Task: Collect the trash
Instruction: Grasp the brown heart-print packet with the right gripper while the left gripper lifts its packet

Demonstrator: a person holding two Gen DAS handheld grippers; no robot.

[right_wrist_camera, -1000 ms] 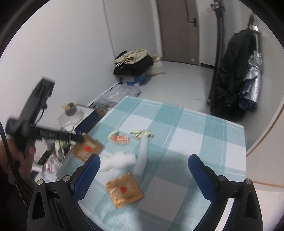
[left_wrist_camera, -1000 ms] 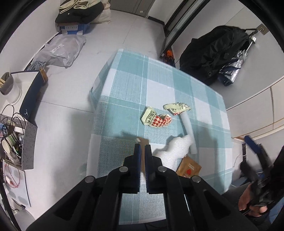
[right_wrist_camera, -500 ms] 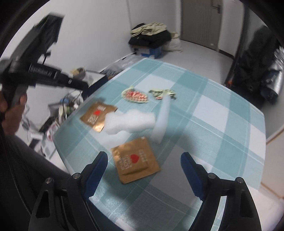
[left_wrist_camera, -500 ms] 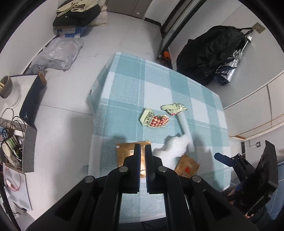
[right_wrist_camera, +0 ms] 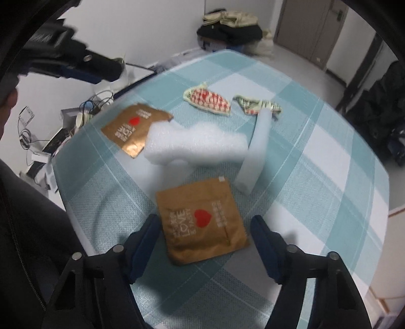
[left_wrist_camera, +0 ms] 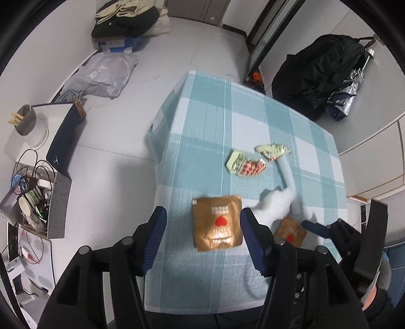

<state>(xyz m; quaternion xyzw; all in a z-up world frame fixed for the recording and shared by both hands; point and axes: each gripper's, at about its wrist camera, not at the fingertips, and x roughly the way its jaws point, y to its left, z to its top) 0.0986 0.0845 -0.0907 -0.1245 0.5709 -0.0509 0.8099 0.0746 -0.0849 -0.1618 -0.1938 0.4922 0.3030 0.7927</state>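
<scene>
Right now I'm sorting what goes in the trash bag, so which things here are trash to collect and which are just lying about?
Trash on the checked tablecloth:
- two brown packets
- white foam chunk
- foam stick
- red-checked wrapper
- crumpled green wrapper

Lying about:
- clothes pile on a box
- grey bag
- black jacket
- paper cup

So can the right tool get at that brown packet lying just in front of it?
Probably yes. The right tool hangs over the brown packet, jaws closing with it between them, not pressing. The white foam lies clear beyond.
</scene>
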